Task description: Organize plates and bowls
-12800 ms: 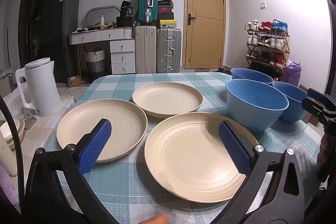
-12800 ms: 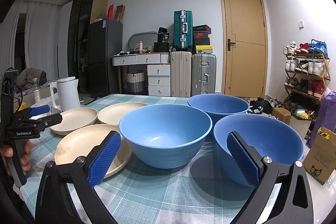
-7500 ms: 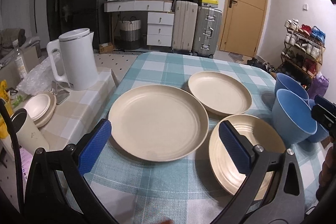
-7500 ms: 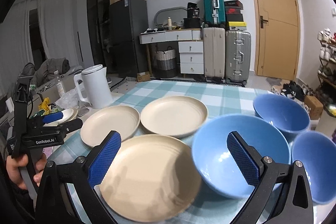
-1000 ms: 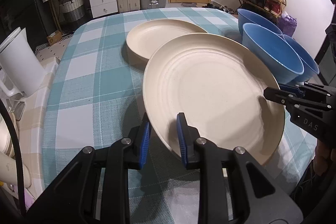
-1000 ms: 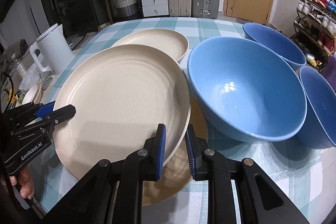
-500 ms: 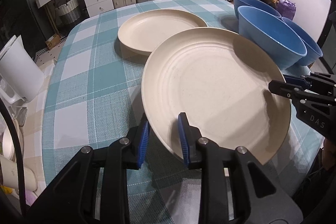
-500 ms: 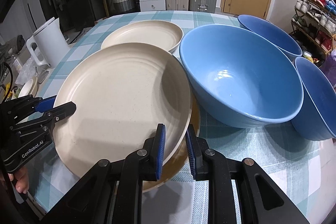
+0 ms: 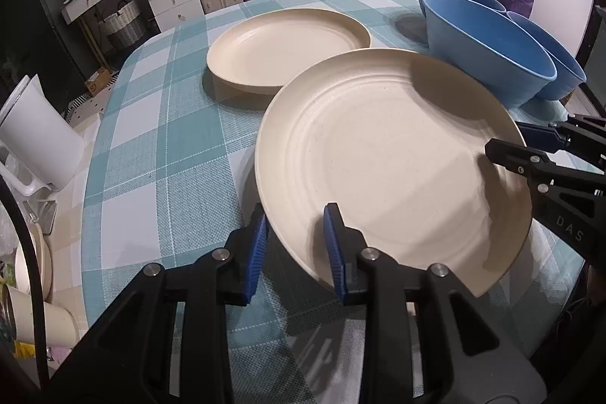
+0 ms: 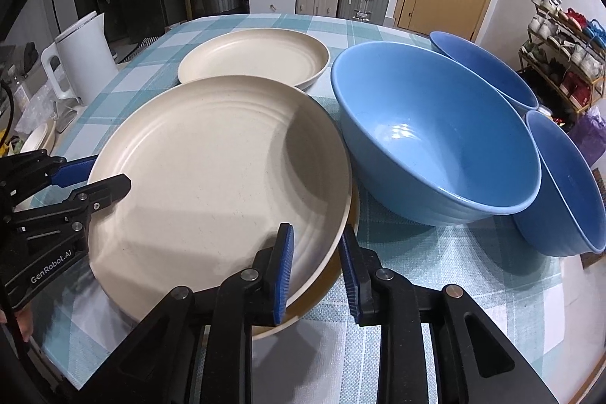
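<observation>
A large cream plate (image 9: 390,154) (image 10: 212,177) lies on a second cream plate, whose rim (image 10: 314,298) peeks out beneath it. My left gripper (image 9: 295,245) (image 10: 108,173) straddles its left rim. My right gripper (image 10: 316,267) (image 9: 505,139) straddles the opposite rim. Both pairs of jaws are opening, the rim still between the blue pads with small gaps showing. A third cream plate (image 9: 288,48) (image 10: 253,59) sits behind. Three blue bowls stand to the right: a near one (image 10: 435,139), a far one (image 10: 481,70) and one at the edge (image 10: 568,184).
The checked tablecloth (image 9: 170,146) covers the table. A white kettle (image 9: 34,139) (image 10: 83,59) stands on a lower side surface to the left, with small dishes (image 9: 34,252) near it. Suitcases, drawers and a shoe rack stand beyond the table.
The top plate has come down from a tilt and now rests on the plate below. Both grippers' pads stand slightly wider apart around its rim.
</observation>
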`<action>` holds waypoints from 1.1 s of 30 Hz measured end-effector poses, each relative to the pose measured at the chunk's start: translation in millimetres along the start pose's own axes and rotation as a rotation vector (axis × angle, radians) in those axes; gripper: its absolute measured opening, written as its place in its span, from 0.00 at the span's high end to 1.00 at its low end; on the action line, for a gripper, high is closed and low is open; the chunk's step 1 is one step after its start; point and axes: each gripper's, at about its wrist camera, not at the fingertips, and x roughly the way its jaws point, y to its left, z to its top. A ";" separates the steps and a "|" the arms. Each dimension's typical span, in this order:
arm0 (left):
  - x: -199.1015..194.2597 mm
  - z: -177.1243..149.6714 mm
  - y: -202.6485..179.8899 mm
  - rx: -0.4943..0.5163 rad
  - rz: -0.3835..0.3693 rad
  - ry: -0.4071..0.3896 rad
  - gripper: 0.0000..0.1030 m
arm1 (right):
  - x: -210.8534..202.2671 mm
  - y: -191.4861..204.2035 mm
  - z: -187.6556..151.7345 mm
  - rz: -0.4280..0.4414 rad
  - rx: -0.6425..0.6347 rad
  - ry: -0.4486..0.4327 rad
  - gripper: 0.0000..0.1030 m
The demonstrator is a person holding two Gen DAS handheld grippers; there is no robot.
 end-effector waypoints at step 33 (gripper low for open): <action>-31.2 10.8 49.3 -0.239 -0.058 -0.092 0.01 | -30.8 -17.6 1.1 0.127 0.036 -0.097 0.22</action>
